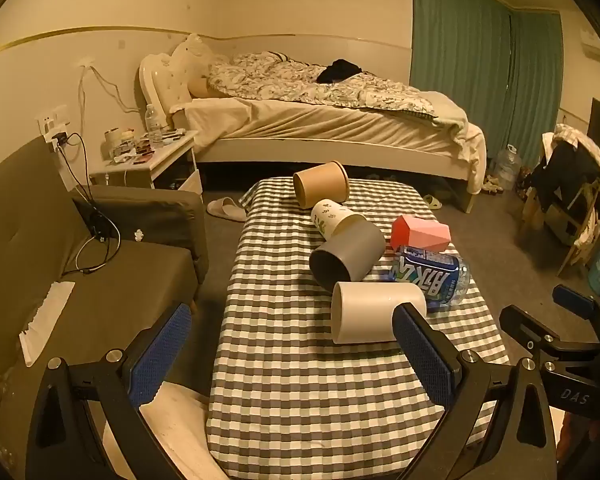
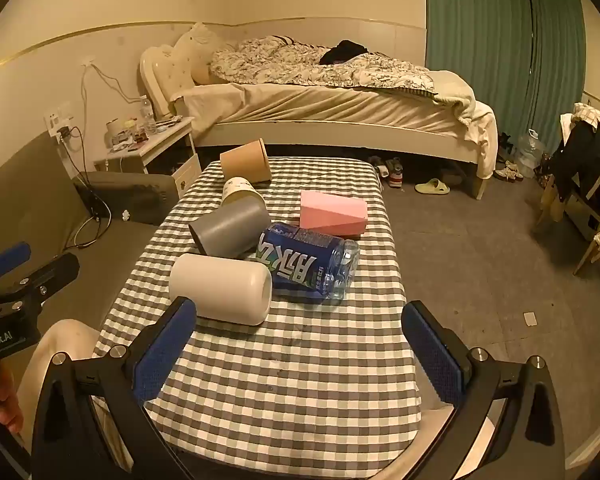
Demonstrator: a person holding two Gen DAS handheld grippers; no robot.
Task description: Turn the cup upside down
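Several cups lie on their sides on the checked table (image 1: 300,380) (image 2: 300,380). Nearest is a white cup (image 1: 376,312) (image 2: 224,288), then a grey cup (image 1: 348,256) (image 2: 232,232), a leaf-printed paper cup (image 1: 332,216) (image 2: 240,190) and a brown cup (image 1: 320,186) (image 2: 246,162). My left gripper (image 1: 292,352) is open and empty, its right finger (image 1: 424,352) just in front of the white cup. My right gripper (image 2: 300,352) is open and empty, its left finger (image 2: 164,348) close in front of the white cup.
A blue-labelled bottle (image 1: 432,276) (image 2: 308,268) and a pink box (image 1: 420,232) (image 2: 334,212) lie beside the cups. A dark sofa (image 1: 80,280) stands left, a bed (image 1: 320,120) and nightstand (image 1: 152,160) behind, a chair with clothes (image 1: 572,200) right.
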